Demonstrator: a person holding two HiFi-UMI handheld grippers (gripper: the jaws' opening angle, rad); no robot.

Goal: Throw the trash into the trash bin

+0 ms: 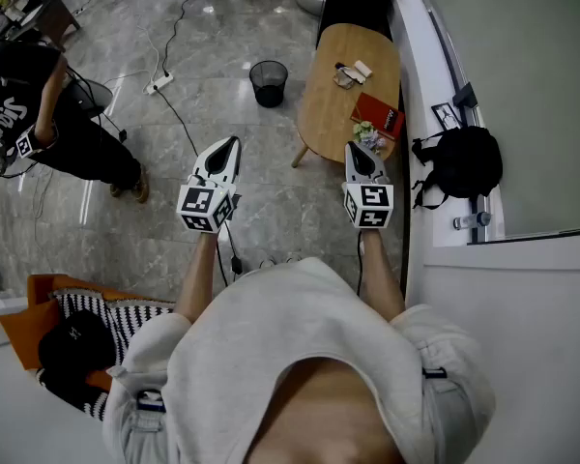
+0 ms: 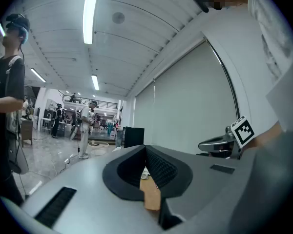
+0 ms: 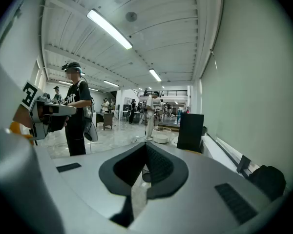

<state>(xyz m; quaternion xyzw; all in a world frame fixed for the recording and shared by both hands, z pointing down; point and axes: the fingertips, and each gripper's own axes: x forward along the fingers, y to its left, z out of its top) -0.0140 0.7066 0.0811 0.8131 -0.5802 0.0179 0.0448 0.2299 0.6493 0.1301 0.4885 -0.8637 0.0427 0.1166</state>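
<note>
**Left gripper** (image 1: 229, 145): jaws closed pad to pad, held level. **Right gripper** (image 1: 356, 149): jaws closed pad to pad, tipped slightly downward.

**Head view.**
- Trash bin (image 1: 269, 82): black mesh, upright, mouth upward. It is set on the floor ahead of both grippers, between their lines. Its inside is dark and its contents cannot be made out.
- Wooden table (image 1: 324, 104): placed ahead of the right gripper, its long axis running away from it.
- Trash (image 1: 369, 138): a small crumpled piece with green, laid on the table's near end just beyond the right gripper's tips. No long axis or heading can be made out.
- Red packet (image 1: 379, 117): laid flat just past the trash.
- Black backpack (image 1: 461, 162): set to the right of the right gripper.

**Left gripper view.** The pads are seen met at their tips. A strip of the wooden table is seen through the slit beneath them.

**Right gripper view.** The pads are seen met. A person (image 3: 78, 116) is seen standing beyond, to the left.
</note>
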